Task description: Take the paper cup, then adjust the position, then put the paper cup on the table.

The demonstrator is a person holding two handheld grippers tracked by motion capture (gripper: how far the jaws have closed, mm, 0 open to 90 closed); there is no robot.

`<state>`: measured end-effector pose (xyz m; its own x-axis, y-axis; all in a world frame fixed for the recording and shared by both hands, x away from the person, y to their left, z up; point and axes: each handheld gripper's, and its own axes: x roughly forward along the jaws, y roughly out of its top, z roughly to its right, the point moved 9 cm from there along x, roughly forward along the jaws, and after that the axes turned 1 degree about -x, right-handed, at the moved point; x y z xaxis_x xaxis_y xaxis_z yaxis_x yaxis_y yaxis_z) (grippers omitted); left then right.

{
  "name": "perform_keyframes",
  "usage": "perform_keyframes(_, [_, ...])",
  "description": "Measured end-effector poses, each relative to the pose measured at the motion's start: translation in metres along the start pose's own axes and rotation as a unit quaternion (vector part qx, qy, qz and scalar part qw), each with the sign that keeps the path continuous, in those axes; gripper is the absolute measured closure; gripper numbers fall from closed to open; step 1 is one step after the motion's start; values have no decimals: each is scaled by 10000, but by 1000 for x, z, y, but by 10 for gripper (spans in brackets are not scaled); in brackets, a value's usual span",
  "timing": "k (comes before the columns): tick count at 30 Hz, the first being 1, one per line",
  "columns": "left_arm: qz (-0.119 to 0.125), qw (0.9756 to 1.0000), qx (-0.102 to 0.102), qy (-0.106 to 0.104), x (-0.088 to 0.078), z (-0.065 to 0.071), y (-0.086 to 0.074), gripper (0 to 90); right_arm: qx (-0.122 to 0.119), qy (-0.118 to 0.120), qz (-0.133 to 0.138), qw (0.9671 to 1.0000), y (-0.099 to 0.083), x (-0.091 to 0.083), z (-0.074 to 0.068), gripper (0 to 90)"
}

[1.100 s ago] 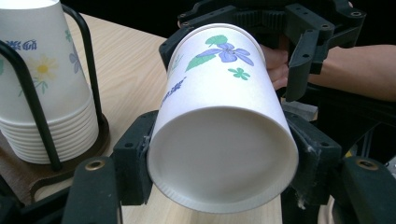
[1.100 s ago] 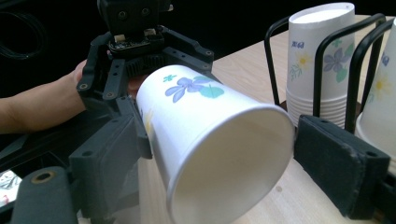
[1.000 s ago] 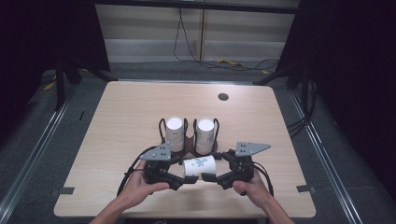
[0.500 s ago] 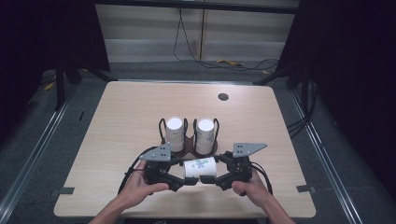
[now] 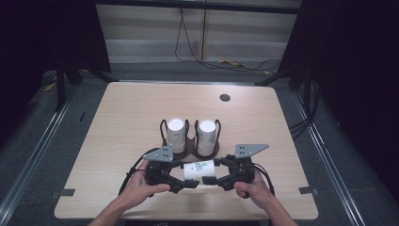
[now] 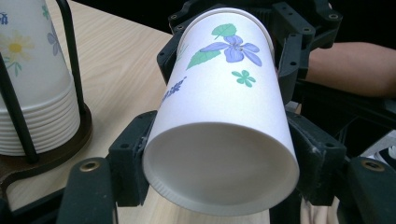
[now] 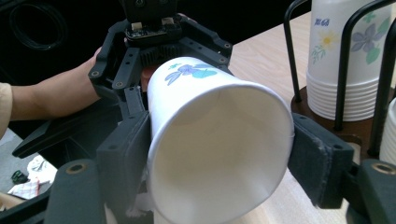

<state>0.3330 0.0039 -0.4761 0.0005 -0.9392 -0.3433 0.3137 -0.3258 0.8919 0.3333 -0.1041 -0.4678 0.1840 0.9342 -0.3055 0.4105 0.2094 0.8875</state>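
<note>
we grip the paper cup (image 5: 200, 170) between left gripper (image 5: 189, 183) and right gripper (image 5: 212, 181), both just adjusting; light, crushable, so hold near the stiffer rim.

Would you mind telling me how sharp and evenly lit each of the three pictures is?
High view: the table is evenly lit and the surroundings are dark; the picture is soft, so the cup looks small and vague. Left gripper view: the cup is sharp, with its flower print crisp. Right gripper view: the cup's mouth is close and slightly soft, shaded inside; the stacked cups are bright.
</note>
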Motion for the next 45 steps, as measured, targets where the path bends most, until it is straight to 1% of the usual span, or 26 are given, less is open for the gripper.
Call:
perform_keyframes(4, [-55, 10000, -13, 74, 1, -3, -2, 286, 30, 24, -39, 10000, -1, 0, 0, 296])
perform_keyframes(9, [-82, 9999, -31, 113, 2, -4, -3, 261, 10, 14, -54, 10000, 0, 1, 0, 305])
perform_keyframes(13, [-131, 9998, 15, 176, 2, -7, -6, 234, -10, -42, -51, 10000, 1, 1, 1, 307])
perform_keyframes(15, [-172, 9995, 11, 252, 1, -10, -8, 224, 5, -81, -39, 10000, 2, 0, 2, 307])
perform_keyframes(16, [-275, 9990, 102, 323, 0, -12, -10, 226, 14, -134, -35, 9999, 3, -1, 3, 308])
perform_keyframes(17, [-275, 9990, 102, 323, 0, -12, -10, 228, 14, -134, -35, 9999, 3, -1, 3, 308])
perform_keyframes(18, [-327, 9986, 135, 396, -1, -13, -12, 225, 11, -225, -127, 9997, 3, -3, 5, 308])
perform_keyframes(21, [-367, 9982, 142, 442, -1, -14, -13, 218, 39, -254, -145, 9996, 3, -5, 5, 308])
perform_keyframes(22, [-404, 9980, 149, 470, -1, -15, -14, 217, 72, -356, -179, 9992, 3, -8, 8, 311])
perform_keyframes(26, [-479, 9973, 100, 539, -1, -19, -17, 200, 136, -447, -186, 9987, 3, -12, 12, 317])
perform_keyframes(27, [-497, 9970, 80, 584, -2, -20, -18, 200, 135, -477, -198, 9986, 3, -13, 13, 317])
perform_keyframes(29, [-489, 9959, 66, 757, -5, -25, -20, 194, 179, -607, -230, 9977, 2, -16, 16, 319])
perform_keyframes(31, [-489, 9956, 84, 798, -6, -26, -20, 195, 203, -638, -241, 9975, 2, -17, 17, 319])
perform_keyframes(32, [-475, 9946, 96, 913, -9, -29, -19, 194, 233, -710, -274, 9968, 1, -18, 19, 321])
perform_keyframes(33, [-475, 9946, 96, 913, -9, -29, -19, 195, 233, -710, -274, 9968, 1, -18, 19, 321])
perform_keyframes(35, [-451, 9942, 127, 967, -11, -30, -19, 195, 256, -855, -348, 9954, -1, -22, 22, 324])
perform_keyframes(36, [-465, 9933, 158, 1048, -13, -31, -19, 195, 256, -855, -348, 9954, -1, -22, 22, 324])
perform_keyframes(37, [-481, 9923, 227, 1117, -15, -33, -19, 195, 305, -971, -299, 9944, -1, -27, 25, 327])
perform_keyframes(38, [-494, 9917, 211, 1171, -17, -34, -20, 193, 319, -1010, -284, 9940, -1, -29, 27, 329])
perform_keyframes(39, [-494, 9917, 211, 1171, -17, -34, -20, 187, 319, -1010, -284, 9940, -1, -29, 27, 329])
perform_keyframes(40, [-513, 9910, 168, 1229, -18, -36, -23, 182, 380, -1172, -303, 9919, -1, -34, 33, 332])
perform_keyframes(41, [-513, 9910, 168, 1229, -18, -36, -23, 181, 380, -1172, -303, 9919, -1, -34, 33, 332])
perform_keyframes(42, [-584, 9898, 173, 1291, -21, -37, -27, 181, 409, -1282, -325, 9904, -2, -37, 37, 333])
perform_keyframes(43, [-584, 9898, 173, 1291, -21, -37, -27, 181, 409, -1282, -325, 9904, -2, -37, 37, 333])
perform_keyframes(44, [-559, 9896, 128, 1320, -24, -38, -29, 181, 388, -1383, -442, 9886, -4, -40, 39, 334])
perform_keyframes(45, [-559, 9896, 128, 1320, -24, -38, -29, 181, 388, -1383, -442, 9886, -4, -40, 39, 334])
